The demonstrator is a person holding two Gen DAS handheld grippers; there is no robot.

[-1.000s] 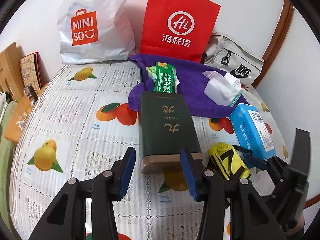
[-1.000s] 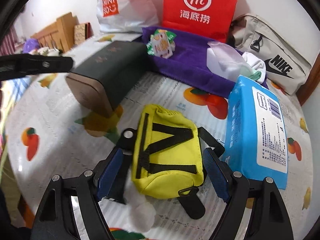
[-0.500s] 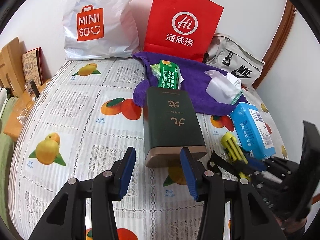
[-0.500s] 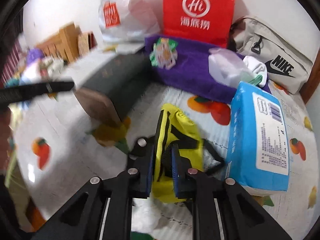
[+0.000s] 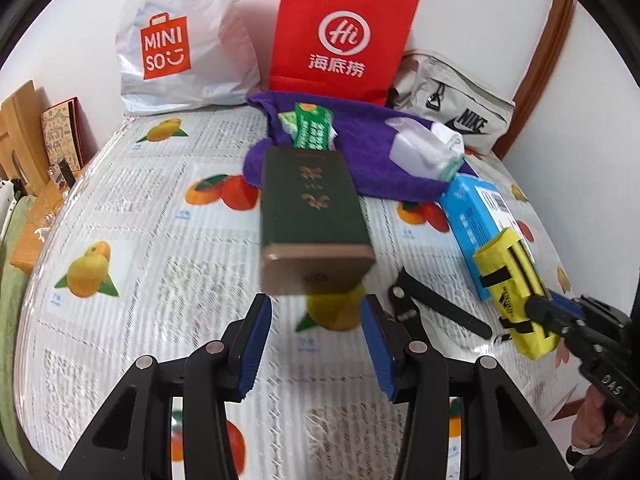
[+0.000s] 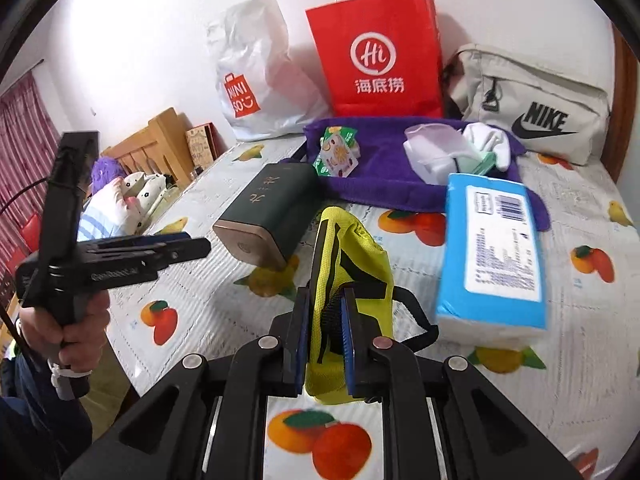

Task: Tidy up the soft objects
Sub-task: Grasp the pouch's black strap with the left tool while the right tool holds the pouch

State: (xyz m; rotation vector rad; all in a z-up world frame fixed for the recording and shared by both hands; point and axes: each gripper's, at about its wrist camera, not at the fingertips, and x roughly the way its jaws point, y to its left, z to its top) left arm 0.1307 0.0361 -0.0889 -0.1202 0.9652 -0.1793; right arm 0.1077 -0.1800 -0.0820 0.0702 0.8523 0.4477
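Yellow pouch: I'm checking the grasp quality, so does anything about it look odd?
Yes. The right gripper pinches the yellow pouch on its side, crumpling the fabric, and its black strap trails loose on the tablecloth.

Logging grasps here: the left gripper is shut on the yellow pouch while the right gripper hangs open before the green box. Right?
Sides are swapped. The right wrist view shows the right gripper shut on the yellow pouch; the left wrist view shows the left gripper open before the green box.
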